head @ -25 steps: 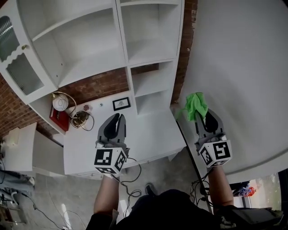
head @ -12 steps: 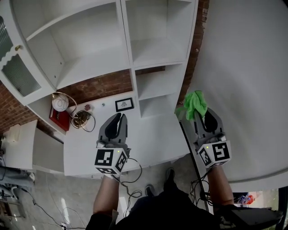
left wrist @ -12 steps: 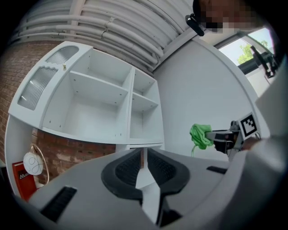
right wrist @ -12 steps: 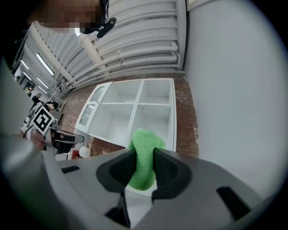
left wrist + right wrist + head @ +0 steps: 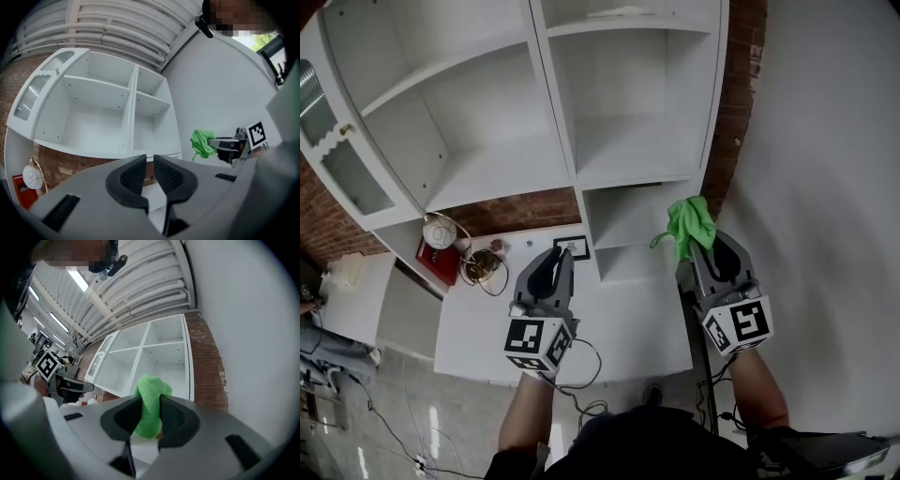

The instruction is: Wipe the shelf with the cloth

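Two grippers face shelf [image 5: 628, 155]: right gripper [image 5: 708, 251] clamps cloth [image 5: 688, 223] near shelf's right edge, by brick wall [image 5: 739, 103]; left gripper [image 5: 553, 261], jaws nearly together on nothing, over desk [image 5: 623, 323]

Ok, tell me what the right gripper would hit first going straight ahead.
The green cloth clamped in the right gripper leads; it would likely meet the right-hand column of the shelf. Depth unclear.
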Available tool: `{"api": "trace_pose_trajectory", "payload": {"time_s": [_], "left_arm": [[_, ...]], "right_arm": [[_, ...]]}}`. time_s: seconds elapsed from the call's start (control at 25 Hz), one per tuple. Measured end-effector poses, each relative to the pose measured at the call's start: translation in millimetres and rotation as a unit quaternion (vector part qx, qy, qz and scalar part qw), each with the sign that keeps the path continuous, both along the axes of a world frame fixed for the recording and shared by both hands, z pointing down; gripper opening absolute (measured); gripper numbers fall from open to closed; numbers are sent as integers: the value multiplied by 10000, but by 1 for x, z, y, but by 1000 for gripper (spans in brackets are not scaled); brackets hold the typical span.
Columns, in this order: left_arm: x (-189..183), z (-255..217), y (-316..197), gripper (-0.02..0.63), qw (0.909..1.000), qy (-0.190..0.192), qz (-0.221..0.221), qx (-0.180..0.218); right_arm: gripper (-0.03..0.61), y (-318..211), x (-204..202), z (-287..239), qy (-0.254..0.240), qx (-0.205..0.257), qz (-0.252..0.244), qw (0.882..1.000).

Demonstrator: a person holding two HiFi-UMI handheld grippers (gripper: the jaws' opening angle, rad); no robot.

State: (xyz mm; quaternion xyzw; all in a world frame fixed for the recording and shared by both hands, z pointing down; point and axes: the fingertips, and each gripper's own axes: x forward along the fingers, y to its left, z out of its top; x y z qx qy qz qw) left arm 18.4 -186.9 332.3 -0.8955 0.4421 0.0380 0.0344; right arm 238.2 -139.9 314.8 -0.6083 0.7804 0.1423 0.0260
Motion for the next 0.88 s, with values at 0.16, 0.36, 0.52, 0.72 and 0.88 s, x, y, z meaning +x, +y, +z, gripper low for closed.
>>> {"api": "trace_pose_trajectory", "payload": {"time_s": [0.16,0.36,0.52,0.72,0.88], "left_arm": [[15,-5,-14,46,9998,-19,-199,35],[14,-13,-26,46,9995,-58,-285,149],[4,-14,-35,46,9995,-77,-260,158],[-9,-19,-41,46,9996,-149,-128,219],[-24,-23,-45,46,9995,-123,-82,275]], "right_arm": [[100,-24,11,-11,-94,195,-289,9993],[100,-49,0,-28,195,377,-470,9980],[100,-61,-21,-51,347,630,-665,9952],[98,-76,-46,-84,759,963,-617,9905],[98,-100,-63,-103,1168,1041,-500,9864]]}}
